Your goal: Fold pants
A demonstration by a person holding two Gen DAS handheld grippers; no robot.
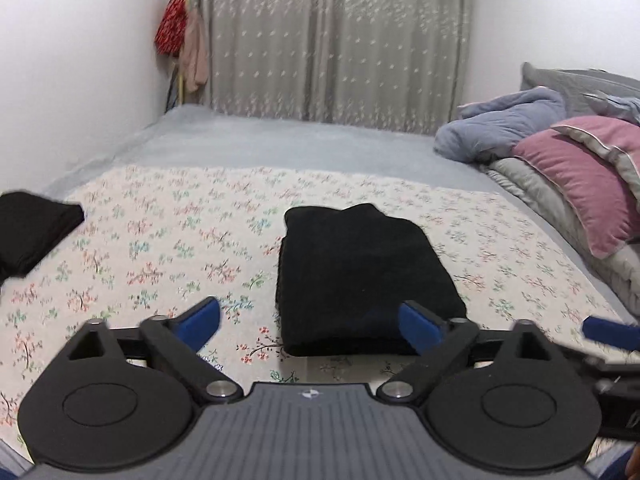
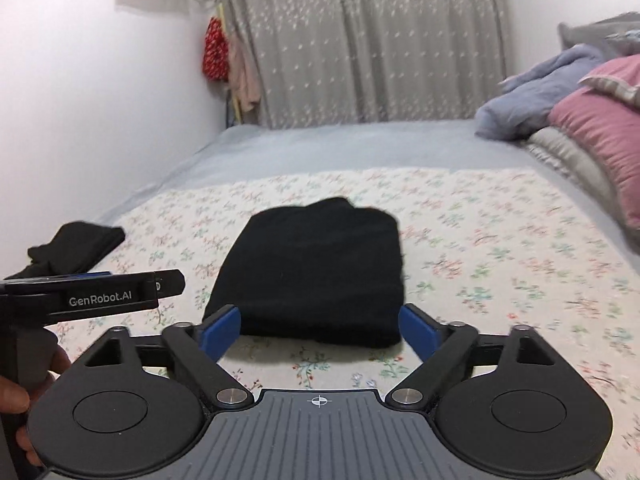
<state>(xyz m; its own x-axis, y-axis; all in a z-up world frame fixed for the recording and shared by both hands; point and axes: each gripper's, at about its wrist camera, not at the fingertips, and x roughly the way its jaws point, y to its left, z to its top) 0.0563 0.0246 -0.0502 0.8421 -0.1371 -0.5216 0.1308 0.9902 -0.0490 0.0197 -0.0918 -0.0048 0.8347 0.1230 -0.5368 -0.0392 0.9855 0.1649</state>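
Both sets of blue fingers are standing spread wide with nothing pinched between them. On the left gripper (image 1: 310, 322), one of the fingers (image 1: 200, 320) is hanging over the flowered bedspread (image 1: 160, 248) while the other is overlapping the near right corner of the pants (image 1: 360, 276) in the view, with no grip on the cloth. On the right gripper (image 2: 320, 330), the fingers (image 2: 222, 328) are framing the near edge of the same pants (image 2: 316, 268), apart from it on either side.

The black pants are lying folded into a compact rectangle on the bedspread, near the middle of the bed, with a small bump of fabric sticking out at the far edge. Another dark garment (image 1: 32, 232) is resting well apart to the left. A pink pillow (image 1: 580, 188) and a blue-grey blanket (image 1: 496, 128) are piled at the right side of the bed, and a grey curtain (image 1: 340, 40) is hanging behind. In the right wrist view, the left gripper's body is showing at the left, held by a hand (image 2: 16, 400).
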